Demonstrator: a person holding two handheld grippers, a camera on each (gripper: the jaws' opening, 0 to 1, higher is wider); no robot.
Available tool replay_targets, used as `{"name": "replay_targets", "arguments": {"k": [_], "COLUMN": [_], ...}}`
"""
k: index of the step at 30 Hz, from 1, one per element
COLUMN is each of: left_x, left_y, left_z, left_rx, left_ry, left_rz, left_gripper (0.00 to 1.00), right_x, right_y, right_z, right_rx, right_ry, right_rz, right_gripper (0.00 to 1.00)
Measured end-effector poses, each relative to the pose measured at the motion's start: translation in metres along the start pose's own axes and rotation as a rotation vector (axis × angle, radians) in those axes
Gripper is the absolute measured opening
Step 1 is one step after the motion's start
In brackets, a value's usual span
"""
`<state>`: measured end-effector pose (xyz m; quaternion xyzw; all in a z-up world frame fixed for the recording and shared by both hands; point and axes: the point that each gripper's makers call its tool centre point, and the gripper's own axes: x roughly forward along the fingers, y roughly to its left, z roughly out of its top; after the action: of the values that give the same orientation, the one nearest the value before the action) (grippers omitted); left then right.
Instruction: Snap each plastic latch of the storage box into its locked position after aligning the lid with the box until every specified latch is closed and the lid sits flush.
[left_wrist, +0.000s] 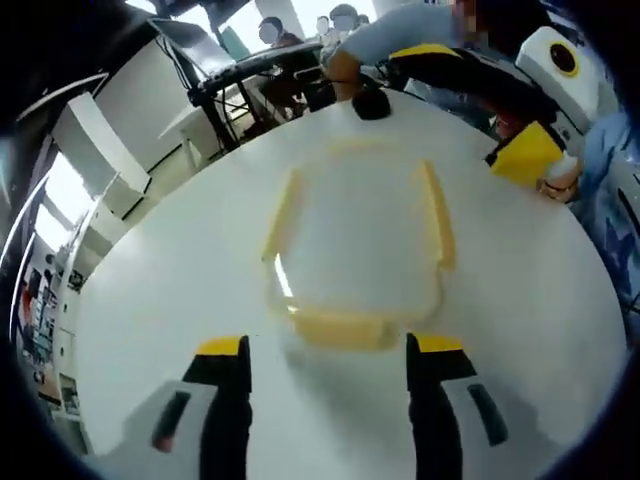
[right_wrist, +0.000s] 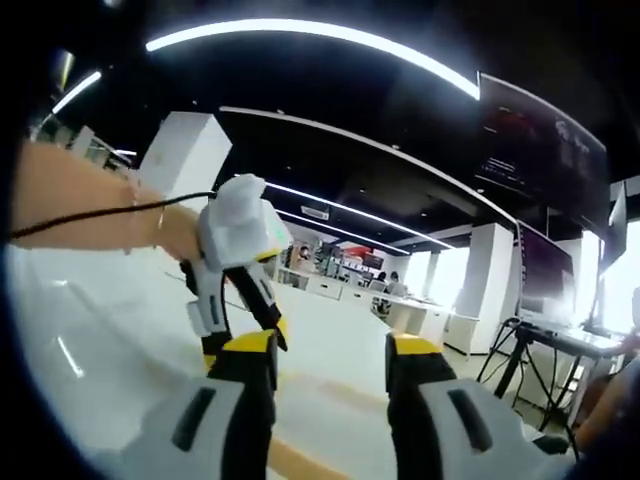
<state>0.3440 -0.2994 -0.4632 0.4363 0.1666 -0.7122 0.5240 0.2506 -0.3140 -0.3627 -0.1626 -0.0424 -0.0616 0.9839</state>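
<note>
While storage box (left_wrist: 355, 245) lies ahead, left hand-held gripper (left_wrist: 331, 352) spread, empty.

Both grippers (left_wrist: 335, 348) (right_wrist: 330, 350) wide apart, empty.

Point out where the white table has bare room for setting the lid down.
Bare white round table lies left of the clear storage box with yellow latches, and right of it toward the table's edge. The far edge is crowded: a small black object, a yellow square piece and people.

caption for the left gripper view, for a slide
Open left tongs hover over a clear storage box with yellow latches on a white table.
</note>
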Motion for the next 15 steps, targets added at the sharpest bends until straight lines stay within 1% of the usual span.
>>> {"name": "replay_targets", "arguments": {"k": [2,4,5,11,13,14,15], "left_x": [0.004,0.008,0.008,0.012,0.012,0.013,0.015], "left_y": [-0.004,-0.006,-0.006,-0.010,-0.015,-0.014,-0.018], "left_z": [-0.003,-0.005,-0.001,0.000,0.000,0.001,0.003], "left_rx": [-0.011,-0.002,-0.015,-0.001,0.002,0.003,0.020], "left_ry": [0.010,0.022,-0.003,0.001,0.000,-0.002,-0.017], "left_rz": [-0.045,-0.065,-0.077,-0.147,-0.180,-0.173,-0.192], "left_gripper": [0.55,0.54,0.54,0.50,0.43,0.39,0.39], "right_x": [0.000,0.000,0.000,0.002,0.002,0.003,0.003], "right_y": [0.002,0.003,0.004,0.008,0.009,0.010,0.010], "right_z": [0.000,-0.001,-0.001,-0.003,-0.004,-0.004,-0.004], "right_rx": [-0.006,-0.010,-0.009,-0.014,-0.016,-0.016,-0.016], "right_ry": [0.002,0.003,0.005,0.013,0.015,0.016,0.017], "right_rz": [0.006,0.011,0.015,0.033,0.039,0.041,0.042], "right_gripper": [0.43,0.43,0.43,0.42,0.42,0.42,0.42]}}
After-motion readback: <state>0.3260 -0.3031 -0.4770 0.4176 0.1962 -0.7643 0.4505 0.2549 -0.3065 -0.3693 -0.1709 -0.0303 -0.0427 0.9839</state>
